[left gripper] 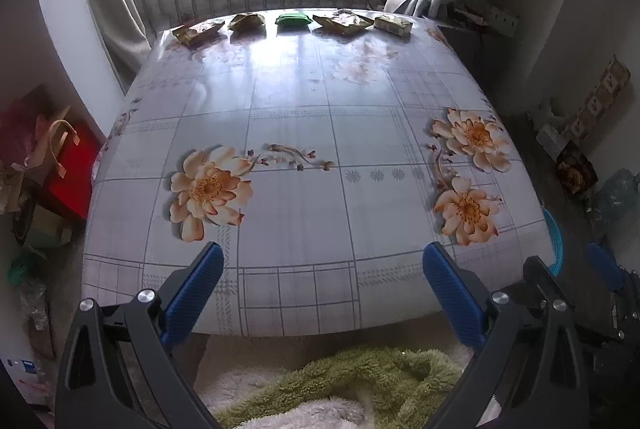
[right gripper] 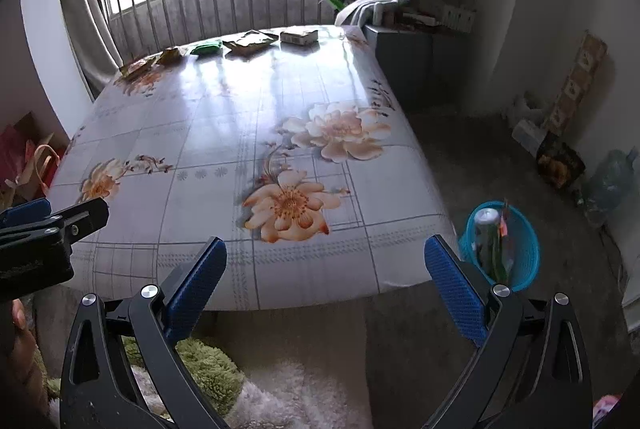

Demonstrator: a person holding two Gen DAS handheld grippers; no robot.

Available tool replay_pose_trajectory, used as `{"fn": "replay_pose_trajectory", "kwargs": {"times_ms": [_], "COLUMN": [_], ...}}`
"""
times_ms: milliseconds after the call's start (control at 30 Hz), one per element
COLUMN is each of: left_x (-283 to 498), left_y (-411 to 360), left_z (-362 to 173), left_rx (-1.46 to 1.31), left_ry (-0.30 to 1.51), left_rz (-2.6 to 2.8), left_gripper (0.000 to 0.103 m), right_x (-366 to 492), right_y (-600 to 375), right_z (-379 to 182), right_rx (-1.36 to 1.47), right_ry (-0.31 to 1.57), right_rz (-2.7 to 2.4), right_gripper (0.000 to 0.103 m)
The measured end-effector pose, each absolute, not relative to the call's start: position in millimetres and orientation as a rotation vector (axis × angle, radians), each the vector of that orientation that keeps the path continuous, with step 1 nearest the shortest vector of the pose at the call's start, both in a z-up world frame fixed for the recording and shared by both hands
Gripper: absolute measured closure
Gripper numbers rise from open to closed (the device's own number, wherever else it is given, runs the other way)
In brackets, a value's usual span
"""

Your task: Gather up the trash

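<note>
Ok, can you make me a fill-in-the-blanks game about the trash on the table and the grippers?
1. The wrappers lie in a row at the ____ edge of the table.
2. The middle wrapper in the row is coloured ____.
3. The blue basket stands on the ____ beside the table.
4. The left gripper and right gripper are both ____ and hold nothing.

Missing words: far; green; floor; open

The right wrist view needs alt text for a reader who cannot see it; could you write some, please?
The open right claw hangs over the near edge of a floral-cloth table; five wrappers line its far edge. A blue basket stands on the floor at right.
</note>
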State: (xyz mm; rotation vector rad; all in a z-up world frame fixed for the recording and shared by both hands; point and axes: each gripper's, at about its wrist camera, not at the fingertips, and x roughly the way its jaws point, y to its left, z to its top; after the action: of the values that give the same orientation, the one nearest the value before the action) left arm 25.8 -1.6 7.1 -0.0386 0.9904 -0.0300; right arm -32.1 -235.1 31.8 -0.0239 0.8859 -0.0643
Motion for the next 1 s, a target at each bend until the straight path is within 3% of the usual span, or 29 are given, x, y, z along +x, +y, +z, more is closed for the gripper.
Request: {"fn": "replay_pose_trajectory", "kwargs": {"times_ms": [1000], "left_x": [29], "left_y": [8], "left_z": [5], "left_rx": [-0.025], "left_ry": [1.009], "left_rz": [0.049], "left_gripper": [0.005], "right_x": [-26], "right_y": [-225], "right_z": [32], "right_rx": [-0.045], "right_ry": [0.92], "right_rz": [-0.035], "right_gripper": [0.008]}}
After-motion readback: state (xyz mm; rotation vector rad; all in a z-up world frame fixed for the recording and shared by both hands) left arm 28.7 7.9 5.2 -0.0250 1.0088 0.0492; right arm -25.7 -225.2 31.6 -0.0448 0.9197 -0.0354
